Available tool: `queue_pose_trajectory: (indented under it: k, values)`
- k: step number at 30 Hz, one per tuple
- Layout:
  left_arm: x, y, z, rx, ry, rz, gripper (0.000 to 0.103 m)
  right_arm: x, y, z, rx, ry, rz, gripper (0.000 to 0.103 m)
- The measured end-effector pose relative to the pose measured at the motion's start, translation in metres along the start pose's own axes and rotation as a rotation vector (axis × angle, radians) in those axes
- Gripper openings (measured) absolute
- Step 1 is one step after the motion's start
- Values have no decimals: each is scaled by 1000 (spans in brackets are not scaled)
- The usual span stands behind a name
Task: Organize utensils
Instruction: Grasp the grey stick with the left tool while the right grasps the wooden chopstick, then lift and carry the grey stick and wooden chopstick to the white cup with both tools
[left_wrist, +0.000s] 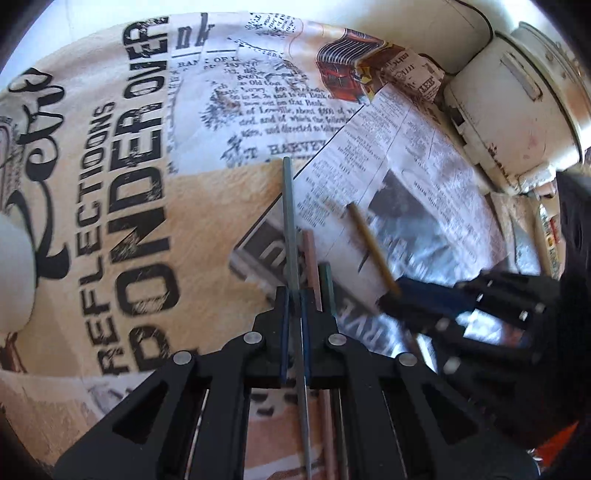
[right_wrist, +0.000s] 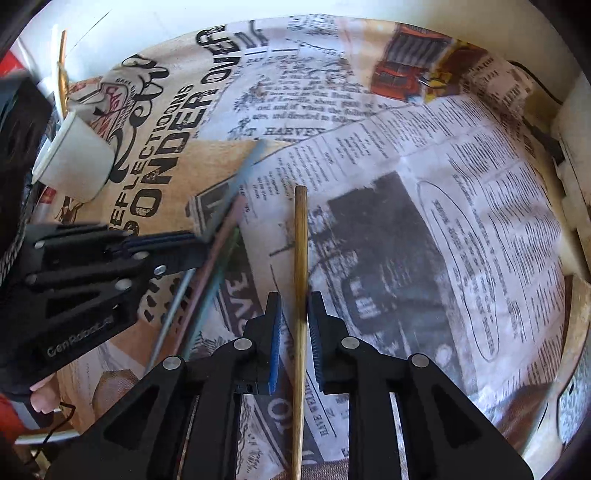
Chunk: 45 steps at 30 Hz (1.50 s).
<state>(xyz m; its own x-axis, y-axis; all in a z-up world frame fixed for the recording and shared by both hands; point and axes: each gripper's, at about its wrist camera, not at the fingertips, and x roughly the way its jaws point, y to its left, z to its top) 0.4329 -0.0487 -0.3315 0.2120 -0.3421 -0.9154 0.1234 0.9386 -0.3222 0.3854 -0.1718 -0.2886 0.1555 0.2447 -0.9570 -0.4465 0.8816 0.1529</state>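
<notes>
Left tool (left_wrist: 294, 295) clamped on grey chopstick (left_wrist: 289, 206) – right tool (right_wrist: 294, 314) narrowly open around wooden chopstick (right_wrist: 300, 266) – both sticks pointing forward.

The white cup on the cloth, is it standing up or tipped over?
Tipped over: the white cup lies on its side on the printed tablecloth, rim facing left.

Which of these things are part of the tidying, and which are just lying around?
Part of the job:
- grey stick, held in the left gripper
- pink stick and green stick beside it
- brown stick, between the right gripper's fingers
- white cup, perhaps the holder

Just lying about:
- printed cloth
- newspaper
- white appliance
</notes>
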Motion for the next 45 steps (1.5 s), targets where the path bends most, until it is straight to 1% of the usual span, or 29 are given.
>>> queue_pose_trajectory:
  k: [2,3,4,7,10,13,15,18,24,27,31,39,45]
  values:
    - [3,0,7,-20,11,-21,6,1,1,1,-2,-4,-2,10]
    - [4,-1,10,-22,15,-24,6,1,0,1,-5,-5,-8,8]
    - [5,-2,12,-19,18,-25,7,1,-1,0,-4,-8,-2,8]
    - [7,-12,16,18,21,7,5,-1,-2,-3,7,-3,23,7]
    - [6,-19,13,48,27,57,4,-7,-1,-7,14,-12,48,7]
    - [0,-19,5,49,20,66,4,-16,3,-10,27,-42,67,7]
    - [-10,-17,-3,39,0,64,4,-24,3,-11,36,-63,76,7]
    - [-32,-15,-13,32,-52,69,4,-38,3,-13,52,-100,95,7]
    - [-79,-15,-30,25,-175,100,4,-72,5,-12,46,-188,93,7]
    - [-100,-12,-33,4,-228,106,4,-88,12,-7,37,-238,88,7]
    - [-127,-6,-38,-15,-311,132,4,-106,24,1,13,-304,77,7]
    - [-183,14,-44,-77,-461,157,4,-134,46,16,-33,-380,74,7]
    - [-222,34,-47,-120,-561,187,4,-153,67,29,-63,-435,98,7]
